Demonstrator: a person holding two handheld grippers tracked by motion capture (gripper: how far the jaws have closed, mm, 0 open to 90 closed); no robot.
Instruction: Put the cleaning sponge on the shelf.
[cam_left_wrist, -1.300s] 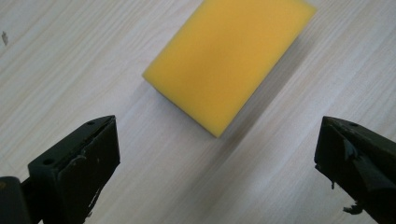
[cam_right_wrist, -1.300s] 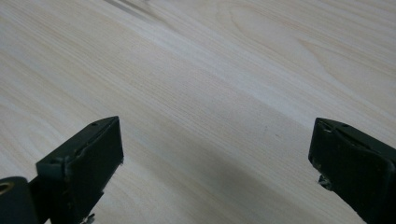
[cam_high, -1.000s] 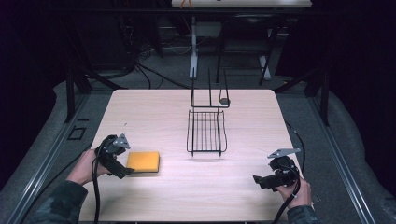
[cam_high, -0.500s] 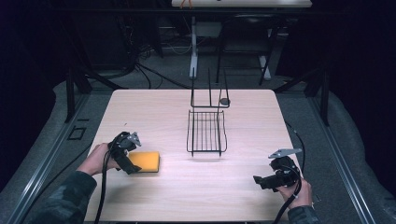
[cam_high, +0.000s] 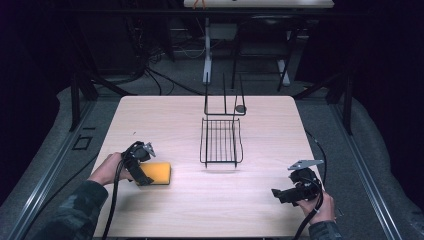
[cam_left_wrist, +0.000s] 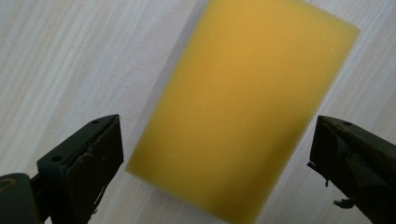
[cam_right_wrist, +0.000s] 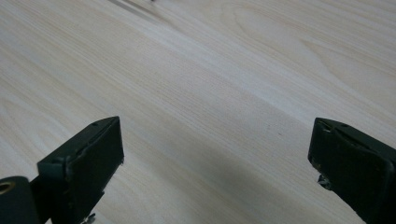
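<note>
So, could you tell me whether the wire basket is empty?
Empty: the wire basket shows bare table through its grid.

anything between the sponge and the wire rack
No. In the high view, only bare table lies between the sponge and the rack.

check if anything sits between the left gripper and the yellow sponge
Nothing visible does. The left gripper hangs right over the yellow sponge, jaws apart on either side, just closing a little, with only bare table around it.
</note>
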